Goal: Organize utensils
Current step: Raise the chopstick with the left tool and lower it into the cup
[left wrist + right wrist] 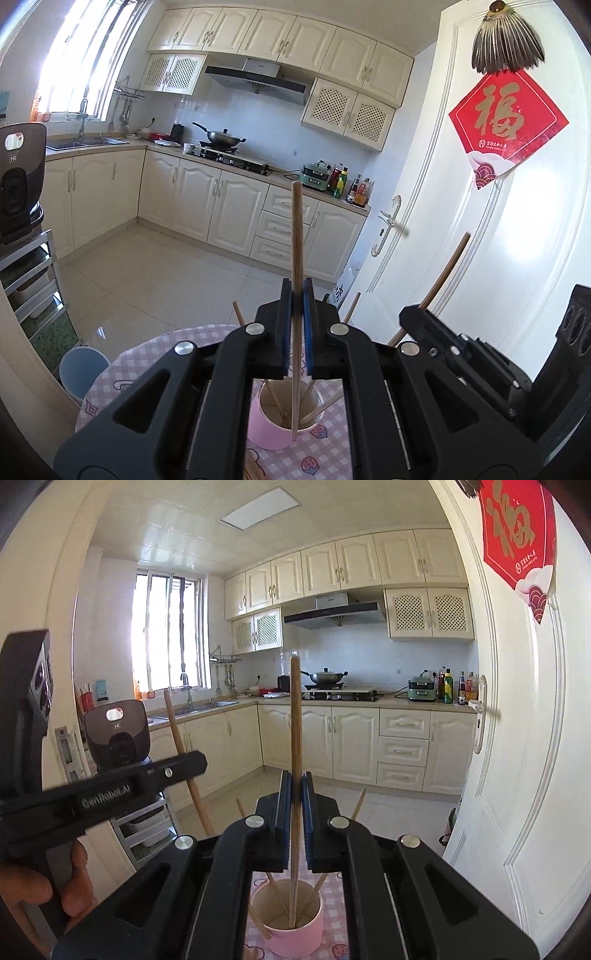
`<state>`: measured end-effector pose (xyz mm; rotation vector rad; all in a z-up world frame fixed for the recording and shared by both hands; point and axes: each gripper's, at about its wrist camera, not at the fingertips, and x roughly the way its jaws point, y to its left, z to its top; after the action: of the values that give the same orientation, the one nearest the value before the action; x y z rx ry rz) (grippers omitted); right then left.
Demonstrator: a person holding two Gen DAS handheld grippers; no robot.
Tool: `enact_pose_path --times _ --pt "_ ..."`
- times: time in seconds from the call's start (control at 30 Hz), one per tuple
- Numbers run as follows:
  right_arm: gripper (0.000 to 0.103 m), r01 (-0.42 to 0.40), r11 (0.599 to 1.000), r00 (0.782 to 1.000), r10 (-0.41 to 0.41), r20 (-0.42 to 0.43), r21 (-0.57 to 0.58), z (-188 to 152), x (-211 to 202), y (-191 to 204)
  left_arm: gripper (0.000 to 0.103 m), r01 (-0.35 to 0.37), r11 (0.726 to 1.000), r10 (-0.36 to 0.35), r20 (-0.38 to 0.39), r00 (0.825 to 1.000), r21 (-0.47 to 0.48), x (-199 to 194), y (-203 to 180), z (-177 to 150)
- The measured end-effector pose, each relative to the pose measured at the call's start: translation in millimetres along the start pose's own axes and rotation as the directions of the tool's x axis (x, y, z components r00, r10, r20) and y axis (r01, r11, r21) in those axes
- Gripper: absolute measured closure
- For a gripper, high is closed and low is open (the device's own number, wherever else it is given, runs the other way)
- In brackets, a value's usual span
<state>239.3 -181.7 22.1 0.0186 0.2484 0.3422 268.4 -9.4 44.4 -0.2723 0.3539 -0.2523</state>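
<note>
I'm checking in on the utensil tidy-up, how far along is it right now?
Done: several chopsticks already stand in the pink cup. In hand: the left gripper and the right gripper each pinch one upright chopstick over that cup, tips dipping inside. Left: release both, then collect what look like more sticks at the frame's bottom edge.

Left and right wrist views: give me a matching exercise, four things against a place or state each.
Things:
1. left gripper
2. cup
3. wok
4. red sign

Places or states:
A. on the stove
B. hung on the white door
C. shut on an upright chopstick
D. pink, on the checked tablecloth, chopsticks inside

Pairs: 1-C, 2-D, 3-A, 4-B
</note>
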Motion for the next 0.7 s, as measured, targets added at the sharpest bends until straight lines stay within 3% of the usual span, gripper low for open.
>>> enact_pose_path --times 0.27,0.5,0.7 --pt "0.099 -0.006 1.0 1.0 0.006 -0.029 0.021 -11 6 -4 0.097 0.008 1.0 -0.008 0.1 0.995 0.002 -18 -7 16" --pt "0.099 -0.015 0.999 0.999 0.017 -0.046 0.031 -18 6 -4 0.097 -0.042 0.998 0.042 0.002 0.999 0.035 12 -4 -15" --pt "0.099 -0.013 0.999 0.998 0.015 -0.059 0.032 -24 6 -4 0.097 -0.041 0.997 0.046 -0.074 0.996 0.062 21 0 -38"
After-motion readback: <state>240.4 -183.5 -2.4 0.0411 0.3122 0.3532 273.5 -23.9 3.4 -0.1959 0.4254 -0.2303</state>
